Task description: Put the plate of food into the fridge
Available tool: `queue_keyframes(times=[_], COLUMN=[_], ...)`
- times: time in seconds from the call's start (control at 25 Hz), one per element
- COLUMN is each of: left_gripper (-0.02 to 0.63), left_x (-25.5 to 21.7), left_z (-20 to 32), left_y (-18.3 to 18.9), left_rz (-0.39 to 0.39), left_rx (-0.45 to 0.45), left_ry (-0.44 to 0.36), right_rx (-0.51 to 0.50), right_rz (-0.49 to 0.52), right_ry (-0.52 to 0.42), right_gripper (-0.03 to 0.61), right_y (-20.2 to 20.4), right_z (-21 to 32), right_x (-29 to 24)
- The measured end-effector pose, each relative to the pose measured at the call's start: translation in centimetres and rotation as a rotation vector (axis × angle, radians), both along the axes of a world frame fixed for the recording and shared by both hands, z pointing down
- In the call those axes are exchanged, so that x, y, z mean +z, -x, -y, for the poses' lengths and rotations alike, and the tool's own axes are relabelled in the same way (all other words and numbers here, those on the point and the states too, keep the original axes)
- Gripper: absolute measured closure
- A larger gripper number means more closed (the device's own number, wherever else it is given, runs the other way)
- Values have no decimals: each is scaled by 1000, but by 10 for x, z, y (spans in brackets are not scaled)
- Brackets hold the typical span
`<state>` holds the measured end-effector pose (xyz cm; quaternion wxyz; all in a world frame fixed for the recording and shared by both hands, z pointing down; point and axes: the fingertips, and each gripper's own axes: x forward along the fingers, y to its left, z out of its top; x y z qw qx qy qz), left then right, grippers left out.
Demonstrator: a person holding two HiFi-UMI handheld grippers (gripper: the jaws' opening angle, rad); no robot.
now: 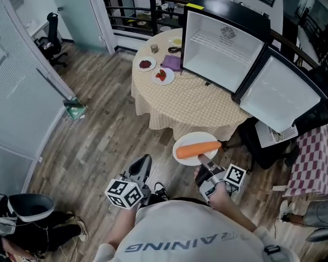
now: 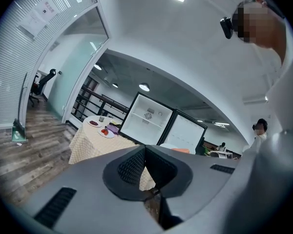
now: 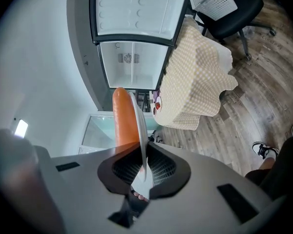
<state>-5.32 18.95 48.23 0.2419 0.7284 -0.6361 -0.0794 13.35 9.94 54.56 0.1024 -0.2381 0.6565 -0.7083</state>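
Observation:
A white plate (image 1: 192, 144) carrying a long orange carrot (image 1: 197, 149) hangs in the air just short of the table's near edge. My right gripper (image 1: 201, 159) is shut on the plate's near rim. In the right gripper view the plate (image 3: 141, 126) stands edge-on between the pads, with the carrot (image 3: 124, 116) on its left side. The small white fridge (image 1: 220, 52) stands on the far right part of the round table (image 1: 191, 105), its door (image 1: 279, 93) swung wide open to the right. My left gripper (image 1: 145, 159) hangs low at the left, shut and empty.
Two small plates of red food (image 1: 146, 64) (image 1: 162, 75), a purple cloth (image 1: 172, 62) and a cup (image 1: 154, 48) sit at the table's far left. A black chair (image 1: 268, 143) stands right of the table, below the fridge door. A red-checked table (image 1: 317, 160) is at the far right.

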Motion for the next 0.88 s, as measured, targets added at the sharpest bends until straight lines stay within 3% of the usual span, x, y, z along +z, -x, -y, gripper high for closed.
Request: queue_keyframes(times=[0.4,0.6,0.88], left_gripper=[606,606,606], left_x=[5,23,33], left_z=[3,12,47], left_y=[89,98,118], left_rz=[-7,-70,-64], left_rx=[-22,-40,-53], left_ry=[7,27,59], right_rx=[-21,-38,-36], right_rz=[-3,-22,-23], right_ry=[-18,6,41], right_gripper=[538,538,538], right_y=[89,99,118], right_z=[14,20,58], right_x=[-12,0,16])
